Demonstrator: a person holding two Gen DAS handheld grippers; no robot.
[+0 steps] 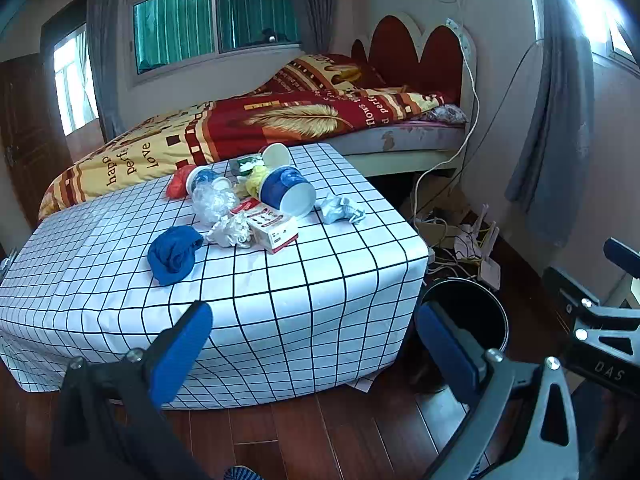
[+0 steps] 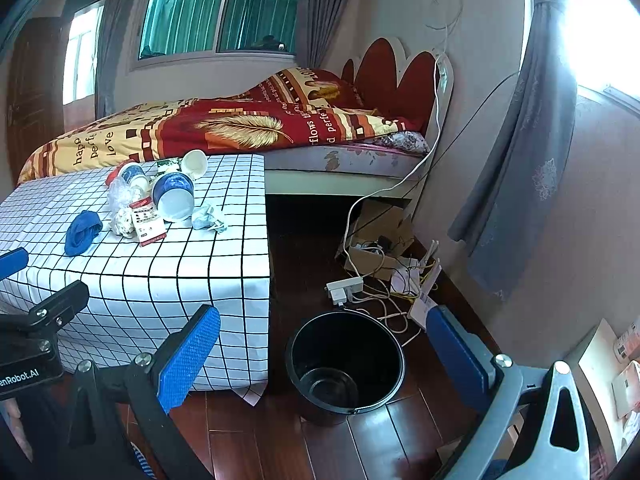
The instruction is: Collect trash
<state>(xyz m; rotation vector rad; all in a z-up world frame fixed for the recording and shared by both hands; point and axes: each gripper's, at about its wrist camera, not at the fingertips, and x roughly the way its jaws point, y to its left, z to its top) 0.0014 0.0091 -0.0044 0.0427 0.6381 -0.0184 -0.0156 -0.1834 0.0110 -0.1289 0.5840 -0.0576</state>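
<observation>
A heap of trash lies on a low table with a white checked cloth (image 1: 328,280) (image 2: 168,280): a blue-and-white paper bowl on its side (image 1: 288,196) (image 2: 174,198), a small carton (image 1: 272,228) (image 2: 148,224), a blue crumpled bag (image 1: 174,254) (image 2: 82,232), crumpled plastic (image 1: 214,202), a crumpled tissue (image 1: 340,208) (image 2: 206,218), a white cup (image 1: 276,156) (image 2: 195,164). An empty black bin (image 2: 346,364) (image 1: 468,312) stands on the floor right of the table. My left gripper (image 1: 316,352) is open, short of the table's front. My right gripper (image 2: 324,356) is open above the bin.
A bed with a red and yellow quilt (image 1: 256,124) (image 2: 224,128) stands behind the table. A power strip (image 2: 344,286), tangled cables and a cardboard box (image 2: 380,236) lie on the dark wood floor by the wall. Grey curtains (image 2: 520,168) hang at right.
</observation>
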